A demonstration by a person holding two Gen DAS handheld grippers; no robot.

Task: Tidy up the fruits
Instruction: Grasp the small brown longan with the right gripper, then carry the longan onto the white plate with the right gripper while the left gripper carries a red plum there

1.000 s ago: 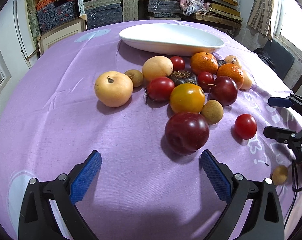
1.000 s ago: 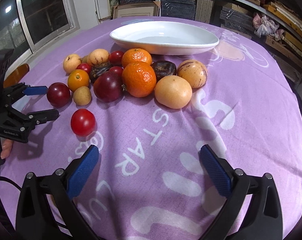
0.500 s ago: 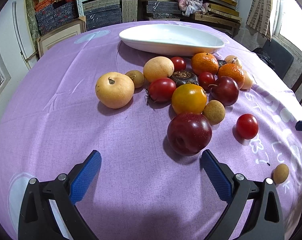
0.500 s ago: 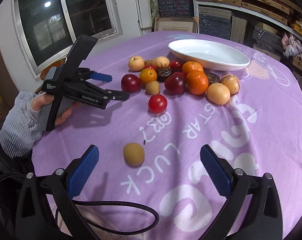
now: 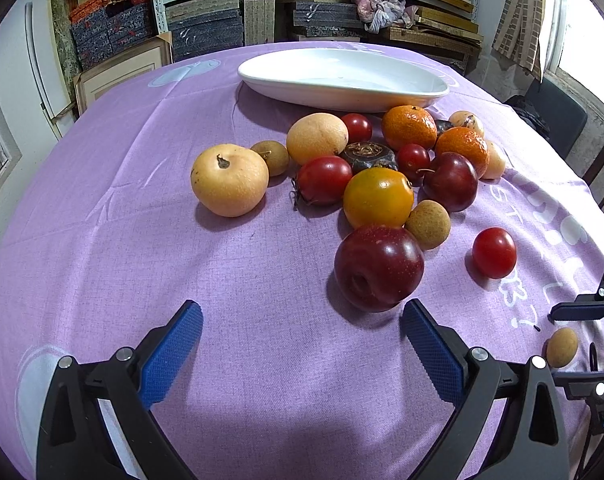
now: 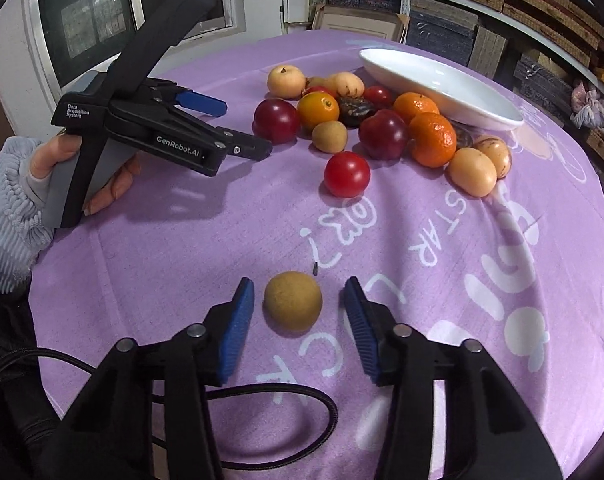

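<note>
A small brown longan lies alone on the purple cloth near the table's edge. My right gripper straddles it and its jaws are closing; a narrow gap still shows between each blue pad and the fruit. From the left wrist the same longan sits at the far right between the right gripper's fingers. My left gripper is open and holds nothing, just short of a dark red plum. Several more fruits are heaped in front of an empty white plate.
A red cherry tomato lies apart from the heap, between it and the longan. A hand in a grey sleeve holds the left gripper at the table's left side. A black cable loops under my right gripper. Shelves stand behind the table.
My right gripper swung away from the fruit heap toward the table's edge, came down over the lone longan, and its jaws narrowed around it. The left gripper stayed where it was.
</note>
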